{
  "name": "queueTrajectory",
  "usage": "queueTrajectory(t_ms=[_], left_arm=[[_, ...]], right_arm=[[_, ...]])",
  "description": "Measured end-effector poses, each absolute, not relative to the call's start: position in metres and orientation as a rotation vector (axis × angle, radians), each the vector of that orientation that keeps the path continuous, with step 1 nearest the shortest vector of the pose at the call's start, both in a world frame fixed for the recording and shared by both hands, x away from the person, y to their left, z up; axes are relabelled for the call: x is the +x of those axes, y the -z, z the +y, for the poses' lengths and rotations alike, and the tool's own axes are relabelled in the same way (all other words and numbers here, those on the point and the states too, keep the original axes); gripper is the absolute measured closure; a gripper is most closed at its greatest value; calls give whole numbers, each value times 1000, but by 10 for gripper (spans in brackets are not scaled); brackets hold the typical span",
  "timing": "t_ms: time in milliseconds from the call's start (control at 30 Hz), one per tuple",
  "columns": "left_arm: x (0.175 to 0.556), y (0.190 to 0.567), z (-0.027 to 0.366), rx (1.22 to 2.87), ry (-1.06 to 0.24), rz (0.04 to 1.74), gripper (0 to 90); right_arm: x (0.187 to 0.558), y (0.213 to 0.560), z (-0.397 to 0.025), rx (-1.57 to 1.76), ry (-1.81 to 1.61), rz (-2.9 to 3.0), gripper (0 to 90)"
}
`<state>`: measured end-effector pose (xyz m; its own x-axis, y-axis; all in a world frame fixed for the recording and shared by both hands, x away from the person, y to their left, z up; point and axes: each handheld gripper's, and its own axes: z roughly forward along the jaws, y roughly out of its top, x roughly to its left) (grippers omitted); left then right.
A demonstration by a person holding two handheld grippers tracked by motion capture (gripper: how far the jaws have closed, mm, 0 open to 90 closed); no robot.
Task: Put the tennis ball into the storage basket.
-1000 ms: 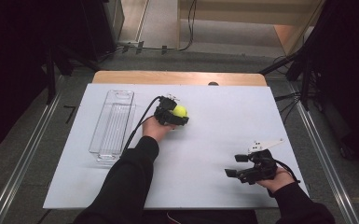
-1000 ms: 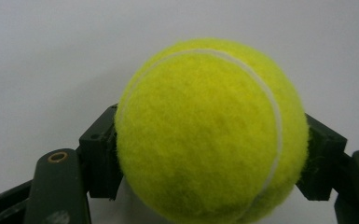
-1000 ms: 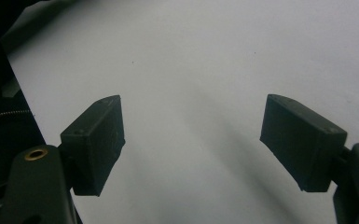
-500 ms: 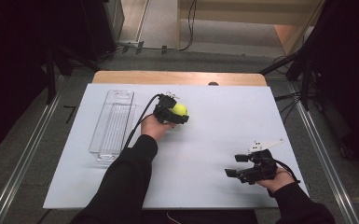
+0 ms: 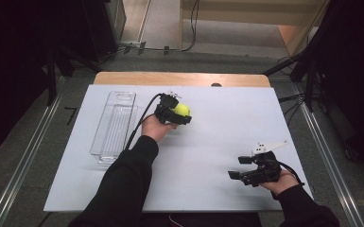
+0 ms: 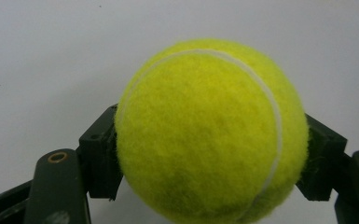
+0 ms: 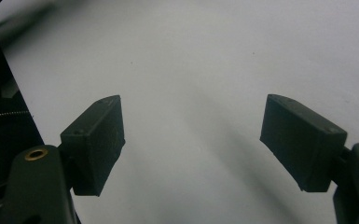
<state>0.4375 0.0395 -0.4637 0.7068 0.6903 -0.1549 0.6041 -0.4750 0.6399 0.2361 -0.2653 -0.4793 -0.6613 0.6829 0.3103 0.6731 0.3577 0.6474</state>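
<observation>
A: Starting at the left of the high view, what's there?

B: A clear plastic tray lies lengthwise on the white tabletop, nothing in it. Just to its right the left gripper has its fingers clenched on a yellow tennis ball.

A: Anything different from a second ago?

B: Hardly. Over the last second the left hand and ball have shifted only slightly, a touch nearer the far edge, and the grip looks unchanged. I'd judge the grasp is made and the carry has barely begun; the tray seems the likely place for it, though that's a guess.

A: How does the ball sit in the grip?

B: In the left gripper view the tennis ball sits squarely between the two pads, each pressing a side, its white seam curving over the top. White tabletop lies behind it.

A: And further right?

B: The right gripper rests near the front right of the tabletop, well apart from the ball. Its fingers are released, spread wide over bare white surface.
</observation>
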Motion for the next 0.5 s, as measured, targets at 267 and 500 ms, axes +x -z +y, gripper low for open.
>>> queueTrajectory(t_ms=[267,500], left_arm=[[432,455,40,2233,-139,963,259],[427,449,41,2239,-126,956,259]], right_arm=[[236,479,-265,1288,-1214,2580,197],[236,479,-265,1288,-1215,2579,196]])
